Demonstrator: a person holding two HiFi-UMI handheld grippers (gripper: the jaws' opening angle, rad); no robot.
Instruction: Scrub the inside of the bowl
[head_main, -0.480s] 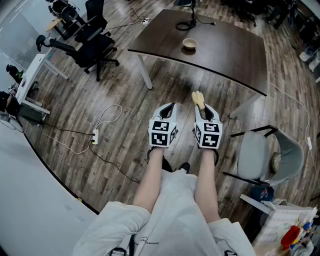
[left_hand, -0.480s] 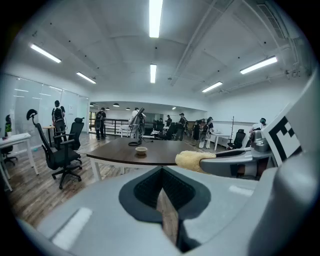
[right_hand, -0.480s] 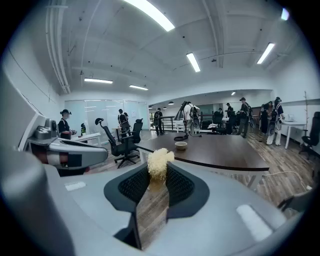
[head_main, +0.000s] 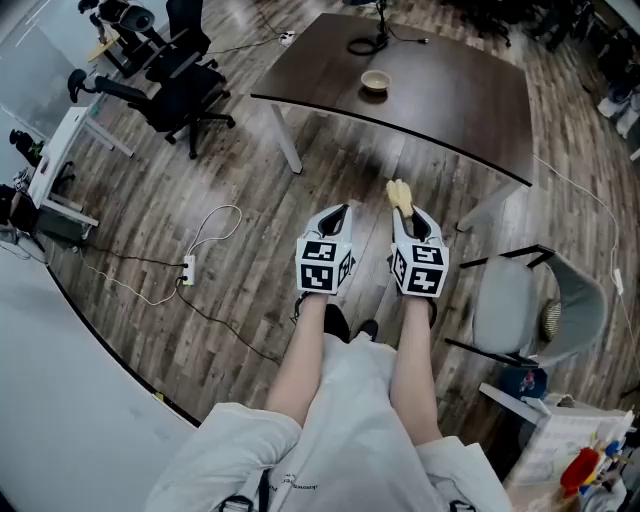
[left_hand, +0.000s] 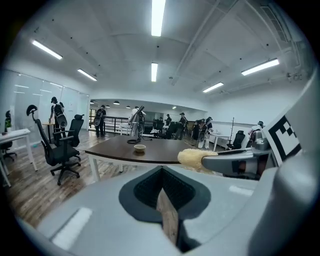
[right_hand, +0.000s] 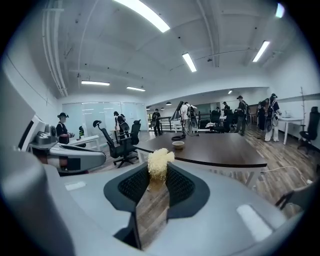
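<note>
A small tan bowl (head_main: 375, 81) stands on a dark brown table (head_main: 450, 110) well ahead of me; it also shows as the bowl (left_hand: 140, 147) in the left gripper view and the bowl (right_hand: 178, 145) in the right gripper view. Both grippers hang side by side over the wooden floor, short of the table. My right gripper (head_main: 408, 215) is shut on a pale yellow fibrous scrubber (head_main: 399, 193), and the scrubber (right_hand: 159, 162) sticks out past the jaw tips. My left gripper (head_main: 338, 212) is shut with nothing in it.
Black office chairs (head_main: 185, 85) stand left of the table and a grey chair (head_main: 530, 305) at my right. A white cable with a power strip (head_main: 190, 268) lies on the floor. A black cable coil (head_main: 365, 45) rests on the table. Several people stand far back.
The table and bowl sit slightly higher in the head view. Both grippers keep their places side by side, the scrubber still held.
</note>
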